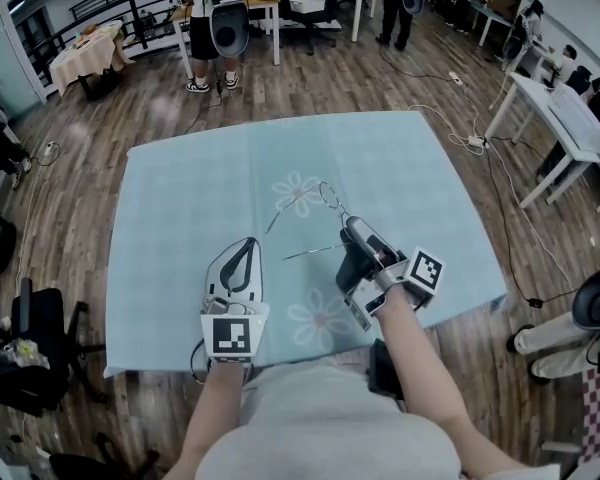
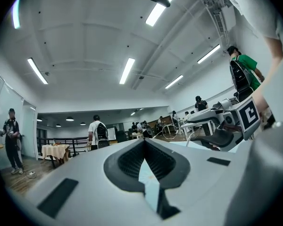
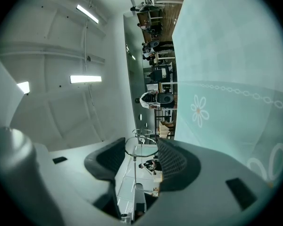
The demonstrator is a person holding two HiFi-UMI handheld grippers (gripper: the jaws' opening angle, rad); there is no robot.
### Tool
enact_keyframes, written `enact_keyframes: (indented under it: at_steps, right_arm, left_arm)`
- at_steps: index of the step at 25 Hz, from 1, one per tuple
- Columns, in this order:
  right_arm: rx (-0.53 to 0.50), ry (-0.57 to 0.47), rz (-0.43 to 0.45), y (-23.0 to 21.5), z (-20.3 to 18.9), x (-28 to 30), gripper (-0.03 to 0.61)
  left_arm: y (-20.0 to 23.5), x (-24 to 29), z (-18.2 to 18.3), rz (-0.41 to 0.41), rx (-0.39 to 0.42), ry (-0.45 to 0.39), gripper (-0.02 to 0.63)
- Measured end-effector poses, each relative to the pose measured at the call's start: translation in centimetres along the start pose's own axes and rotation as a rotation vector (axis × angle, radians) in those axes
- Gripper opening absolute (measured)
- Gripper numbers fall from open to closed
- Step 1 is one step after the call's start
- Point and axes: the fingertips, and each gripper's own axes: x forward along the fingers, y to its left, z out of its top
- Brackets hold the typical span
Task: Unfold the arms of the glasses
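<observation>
Thin wire-frame glasses (image 1: 329, 199) hang just above the light blue flowered tablecloth (image 1: 180, 208), near its middle. My right gripper (image 1: 348, 224) is shut on the frame at one lens, rolled onto its side. In the right gripper view the round lens rim (image 3: 141, 156) sits between the ribbed pads (image 3: 172, 159). One thin arm (image 1: 277, 221) slants out to the left and another (image 1: 310, 253) runs left below it. My left gripper (image 1: 248, 245) is shut with nothing in it, close to the left of the glasses. In its own view its jaws (image 2: 144, 143) meet, and the right gripper (image 2: 226, 126) shows alongside.
The cloth's front edge (image 1: 280, 353) lies close to the person's body. People (image 1: 212, 18) stand beyond the far edge of the table. White desks (image 1: 565, 118) stand at the right, a dark chair (image 1: 30, 338) at the left, and cables (image 1: 510, 228) trail on the wooden floor.
</observation>
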Motion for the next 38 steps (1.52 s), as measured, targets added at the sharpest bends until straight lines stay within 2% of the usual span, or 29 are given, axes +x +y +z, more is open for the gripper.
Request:
enact_keyframes:
  at_steps: [27, 38]
  right_arm:
    - [-0.019, 0.031, -0.024, -1.2, 0.1, 0.9, 0.224]
    - [-0.026, 0.052, -0.022, -1.0, 0.1, 1.8, 0.224]
  left_arm:
    - [-0.5, 1.1, 0.4, 0.006, -0.026, -0.032, 0.009]
    - [0.4, 1.7, 0.0, 0.023, -0.069, -0.012, 0.009]
